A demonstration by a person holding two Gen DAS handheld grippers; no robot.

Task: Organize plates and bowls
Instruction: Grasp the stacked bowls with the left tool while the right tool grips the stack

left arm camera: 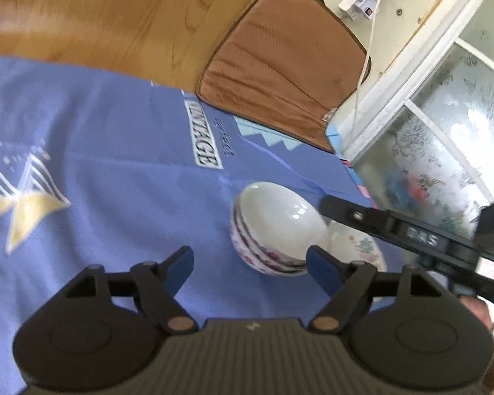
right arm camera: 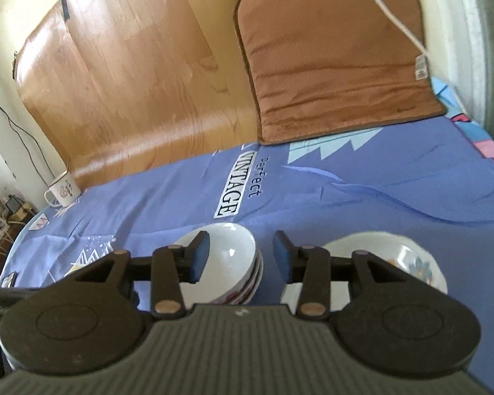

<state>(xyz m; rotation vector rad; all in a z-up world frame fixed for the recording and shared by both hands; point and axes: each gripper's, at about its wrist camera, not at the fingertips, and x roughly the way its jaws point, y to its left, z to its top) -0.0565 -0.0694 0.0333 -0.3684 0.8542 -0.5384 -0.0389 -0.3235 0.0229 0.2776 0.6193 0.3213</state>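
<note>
Surface was covered w/ a blue printed cloth (right arm camera: 345,197) marked "perfect VINTAGE"; on it sat a stack of white bowls (right arm camera: 229,263) just left of a floral plate (right arm camera: 411,263), a brown cushion (right arm camera: 336,59) at far edge, enamel mug (right arm camera: 64,191) at far-left corner.

Bright daylight enters through the frosted window (left arm camera: 444,151); both views are softly blurred, with fisheye bending toward the edges.

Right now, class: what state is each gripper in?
Left gripper: open, holding nothing, beside the stack of bowls.
Right gripper: open, holding nothing, above the gap between bowls and plate.
</note>
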